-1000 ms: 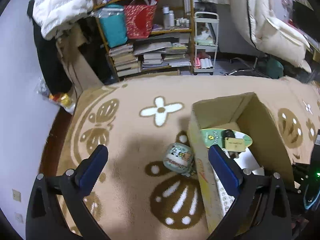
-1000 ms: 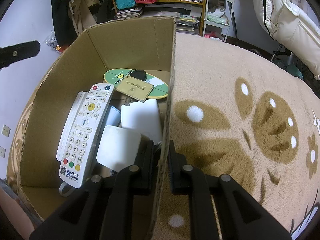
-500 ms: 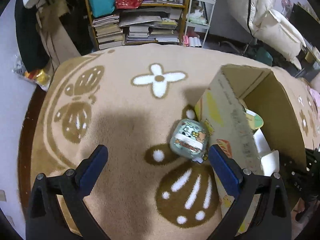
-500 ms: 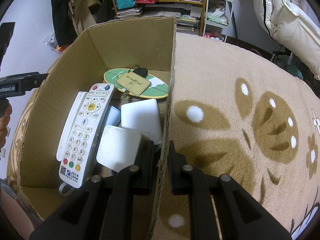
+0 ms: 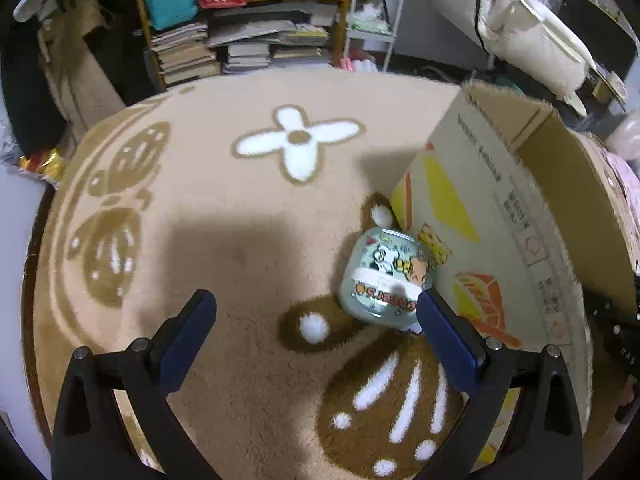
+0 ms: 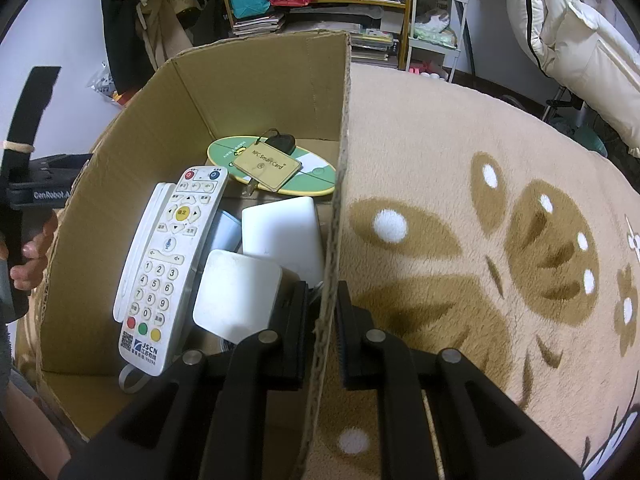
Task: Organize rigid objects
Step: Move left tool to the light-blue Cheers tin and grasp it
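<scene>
A small pale-green case with cartoon print lies on the beige rug against the outside of the cardboard box. My left gripper hangs open just above the rug, its right fingertip beside the case. My right gripper is shut on the box's right wall. Inside the box lie a white remote, two white blocks, a green oval disc and a tan NFC card on a black fob.
A bookshelf stacked with books and bags and a white trolley stand beyond the rug. White bedding hangs at the right. A hand holding the left gripper shows at the box's left side.
My left gripper has come down and forward toward the cartoon case, which now sits close to its right finger. The right gripper and box have held still.
</scene>
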`<state>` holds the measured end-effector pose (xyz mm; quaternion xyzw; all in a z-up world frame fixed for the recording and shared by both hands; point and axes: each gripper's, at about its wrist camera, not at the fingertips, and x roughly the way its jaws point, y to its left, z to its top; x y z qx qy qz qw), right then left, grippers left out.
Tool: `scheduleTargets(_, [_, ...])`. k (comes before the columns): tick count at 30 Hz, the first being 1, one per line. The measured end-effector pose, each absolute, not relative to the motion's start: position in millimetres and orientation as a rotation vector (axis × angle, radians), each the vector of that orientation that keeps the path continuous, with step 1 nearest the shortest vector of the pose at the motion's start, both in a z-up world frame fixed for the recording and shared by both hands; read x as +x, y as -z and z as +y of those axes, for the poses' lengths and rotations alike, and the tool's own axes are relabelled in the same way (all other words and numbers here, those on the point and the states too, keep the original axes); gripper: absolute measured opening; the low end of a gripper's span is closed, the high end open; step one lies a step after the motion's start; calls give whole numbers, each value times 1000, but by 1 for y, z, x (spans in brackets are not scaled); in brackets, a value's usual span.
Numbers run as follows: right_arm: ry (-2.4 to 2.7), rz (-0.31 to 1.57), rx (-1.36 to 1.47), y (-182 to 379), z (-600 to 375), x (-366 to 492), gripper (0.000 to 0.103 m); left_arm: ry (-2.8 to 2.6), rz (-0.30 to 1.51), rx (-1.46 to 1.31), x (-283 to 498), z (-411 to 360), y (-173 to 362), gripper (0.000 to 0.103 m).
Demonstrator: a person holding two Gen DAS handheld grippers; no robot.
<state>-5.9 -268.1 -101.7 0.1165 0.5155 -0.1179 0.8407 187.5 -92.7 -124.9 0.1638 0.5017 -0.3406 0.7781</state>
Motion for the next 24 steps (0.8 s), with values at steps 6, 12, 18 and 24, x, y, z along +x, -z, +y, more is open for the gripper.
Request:
scheduleTargets(6, [249,1089,246,102,-268,-6,14,781,1090,381,188,-98,133,98])
scheduleTargets(12, [249,1089,247,102,-268,-6,14,833,1076,396,187,-102,134,93])
scheduleTargets(18, [249,1090,246,102,-268,-6,14,878,1069,404,182,-107,133,91])
scheduleTargets(24, [249,1090,246,102,-268,-6,14,907,1058,465,172,-117,141,77])
